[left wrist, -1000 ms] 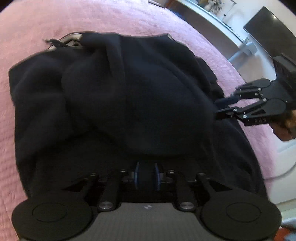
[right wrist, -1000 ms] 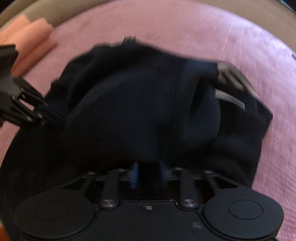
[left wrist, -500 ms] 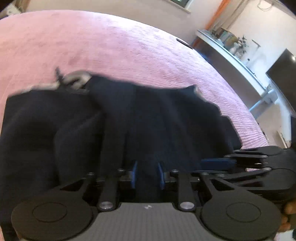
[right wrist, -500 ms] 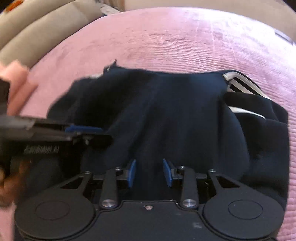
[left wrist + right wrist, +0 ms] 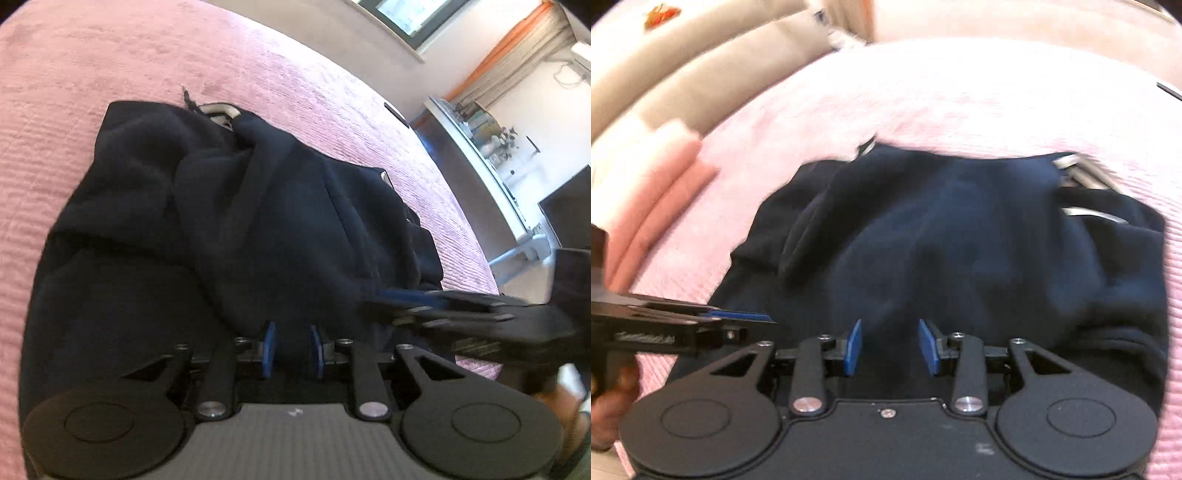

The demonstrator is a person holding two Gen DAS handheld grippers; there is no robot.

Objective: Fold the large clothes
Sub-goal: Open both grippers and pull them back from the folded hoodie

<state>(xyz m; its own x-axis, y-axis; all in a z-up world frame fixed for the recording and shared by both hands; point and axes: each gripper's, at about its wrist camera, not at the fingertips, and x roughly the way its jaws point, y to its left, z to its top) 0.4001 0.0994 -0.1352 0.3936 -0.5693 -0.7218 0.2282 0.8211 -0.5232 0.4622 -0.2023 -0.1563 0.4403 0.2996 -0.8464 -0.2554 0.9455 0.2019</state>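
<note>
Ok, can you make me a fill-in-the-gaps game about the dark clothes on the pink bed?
1. The dark navy fleece garment lies bunched on a ____ ribbed bedspread.
2. The fingers of the right gripper have ____ pads.
3. The right gripper's fingers stand ____, with fabric showing between them.
4. In the left wrist view, a black flat screen stands off to the ____.

Missing words: pink; blue; apart; right

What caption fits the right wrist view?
Right gripper open over a folded dark navy fleece garment on a pink ribbed bedspread.
</note>
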